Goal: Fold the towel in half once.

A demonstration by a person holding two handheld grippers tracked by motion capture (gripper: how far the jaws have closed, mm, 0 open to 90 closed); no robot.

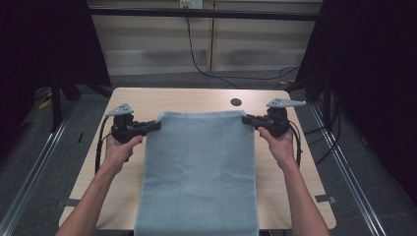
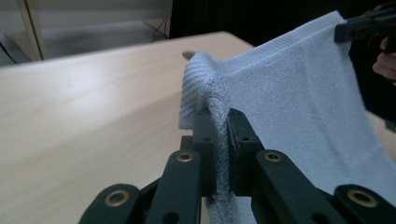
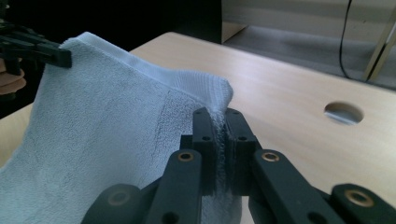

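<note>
1. Pinched tight in my left gripper [image 2: 217,140] is one far corner of the pale blue terry-cloth towel [image 1: 199,172]; in the left gripper view the cloth bunches up between the two black jaws, which press on it from both sides.
2. My right gripper [image 3: 219,140] clamps the other far corner the same way, a thin fold of the towel [image 3: 107,154] squeezed between its jaws.
3. Between the two grippers the towel's hemmed top edge runs taut and level, raised off the light wooden table with rounded corners [image 1: 196,98].
4. From that edge the towel [image 2: 303,107] slopes down toward me and hangs past the table's near edge.
5. My left hand [image 1: 120,150] and right hand [image 1: 280,145] hold the grippers at either side of the cloth.
6. Beyond the right corner, a round hole in the tabletop [image 1: 236,102] sits near the far edge.
</note>
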